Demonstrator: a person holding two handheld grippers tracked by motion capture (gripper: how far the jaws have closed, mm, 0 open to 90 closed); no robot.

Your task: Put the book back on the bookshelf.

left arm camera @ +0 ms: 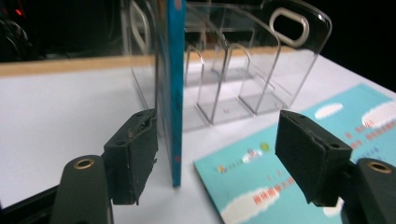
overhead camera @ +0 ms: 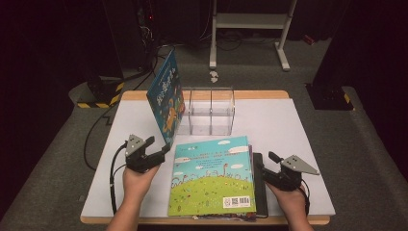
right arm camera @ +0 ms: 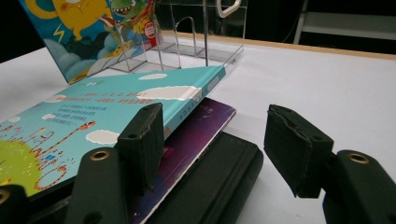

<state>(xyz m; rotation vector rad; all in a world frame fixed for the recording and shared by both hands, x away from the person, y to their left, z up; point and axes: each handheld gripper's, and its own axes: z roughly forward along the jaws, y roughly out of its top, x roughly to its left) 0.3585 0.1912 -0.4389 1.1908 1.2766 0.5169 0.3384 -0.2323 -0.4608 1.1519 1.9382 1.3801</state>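
A blue picture book (overhead camera: 166, 94) stands on edge, leaning at the left end of a clear acrylic rack (overhead camera: 211, 110). My left gripper (overhead camera: 161, 146) sits at its near lower corner. In the left gripper view the blue picture book's edge (left arm camera: 170, 93) rises between the open jaws of the left gripper (left arm camera: 217, 140), close beside the left pad (left arm camera: 135, 158) and far from the right one. A stack lies flat at the front: a turquoise-and-green book (overhead camera: 211, 178) on top, a purple book (right arm camera: 196, 126) beneath it and a black slab (right arm camera: 219, 172) at the bottom. My right gripper (overhead camera: 265, 163) rests at the stack's right edge; in its own view the right gripper (right arm camera: 217, 135) stands open over the black slab.
The white table (overhead camera: 288, 125) has a wooden rim. A white metal stand (overhead camera: 250, 21) sits on the floor behind it, and cables (overhead camera: 96, 130) trail on the floor at the left. The rack's dividers (left arm camera: 233, 79) stand just right of the upright book.
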